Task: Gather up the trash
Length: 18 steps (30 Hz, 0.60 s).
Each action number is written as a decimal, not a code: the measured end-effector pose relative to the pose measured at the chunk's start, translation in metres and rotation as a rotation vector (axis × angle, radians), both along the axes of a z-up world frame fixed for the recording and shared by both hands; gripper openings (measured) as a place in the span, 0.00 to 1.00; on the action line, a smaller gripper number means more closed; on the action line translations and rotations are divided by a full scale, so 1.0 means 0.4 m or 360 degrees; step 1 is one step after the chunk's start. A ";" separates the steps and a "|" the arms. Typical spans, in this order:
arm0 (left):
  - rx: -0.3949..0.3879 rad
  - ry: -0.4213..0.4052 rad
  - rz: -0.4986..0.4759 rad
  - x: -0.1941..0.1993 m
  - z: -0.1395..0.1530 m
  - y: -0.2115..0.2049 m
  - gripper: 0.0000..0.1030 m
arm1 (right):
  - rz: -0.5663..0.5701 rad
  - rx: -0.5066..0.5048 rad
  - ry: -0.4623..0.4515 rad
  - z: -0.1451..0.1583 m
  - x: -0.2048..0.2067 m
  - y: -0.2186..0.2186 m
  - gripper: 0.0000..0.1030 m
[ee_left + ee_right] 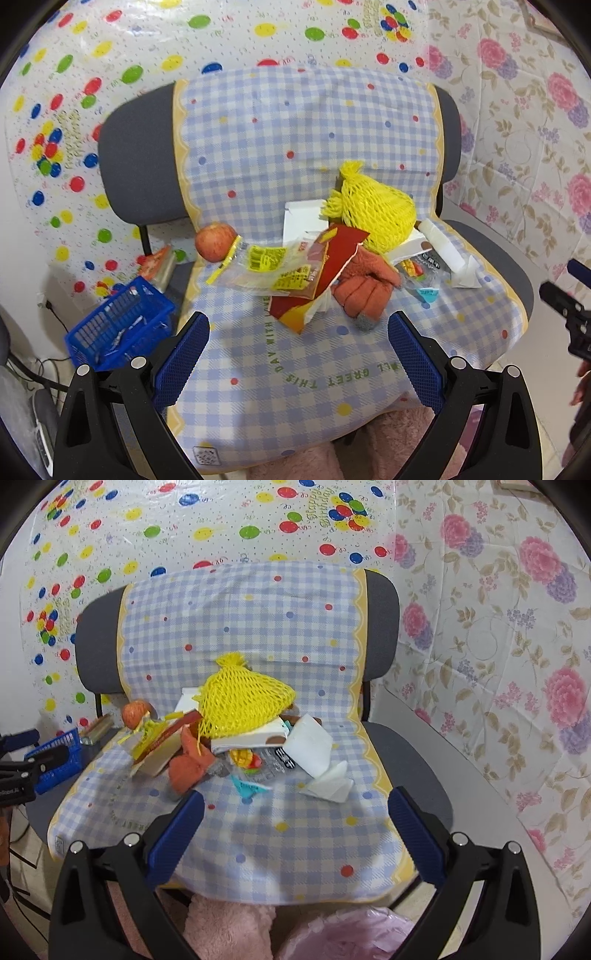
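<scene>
Trash sits heaped mid-seat on a grey chair (384,602) draped w/ a blue-checked cloth (295,834). Nearest, both tools hover over the seat's front edge: left hand-held gripper (297,349) w/ jaws spread wide, nothing btwn them; right hand-held gripper (295,825) likewise released and empty. Just past the left one, a red-yellow snack wrapper (332,273) overlaps an orange glove (365,288), w/ a clear yellow-labelled wrapper (266,266) to its left. Ahead of the right one lie a teal scrap (245,788) and crumpled white tissue (321,760). Behind those, a white box (255,738) carries a yellow foam net (240,701) on top. An apple (215,242) rests at the cloth's left edge, apart from the heap. Off the chair's left side, lower down, stands a blue basket (118,328). Farthest back hang a balloon-print sheet (110,55) and a floral sheet (498,627).
</scene>
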State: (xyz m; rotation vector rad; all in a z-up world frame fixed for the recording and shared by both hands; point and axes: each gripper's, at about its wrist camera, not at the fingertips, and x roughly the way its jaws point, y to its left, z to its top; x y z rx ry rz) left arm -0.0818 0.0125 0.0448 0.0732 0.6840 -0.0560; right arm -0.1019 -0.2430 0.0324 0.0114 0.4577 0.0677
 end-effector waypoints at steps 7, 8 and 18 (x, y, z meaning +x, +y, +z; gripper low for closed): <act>0.0035 0.0031 -0.0008 0.057 -0.045 -0.012 0.93 | -0.0023 -0.0010 0.0075 -0.033 0.087 -0.020 0.94; 0.0049 0.0026 -0.0007 0.066 -0.050 -0.014 0.93 | -0.0026 -0.0031 0.0083 -0.039 0.100 -0.022 0.94; -0.0023 0.0167 -0.0023 0.176 -0.122 -0.014 0.93 | 0.0047 -0.0282 0.0288 -0.138 0.273 0.005 0.85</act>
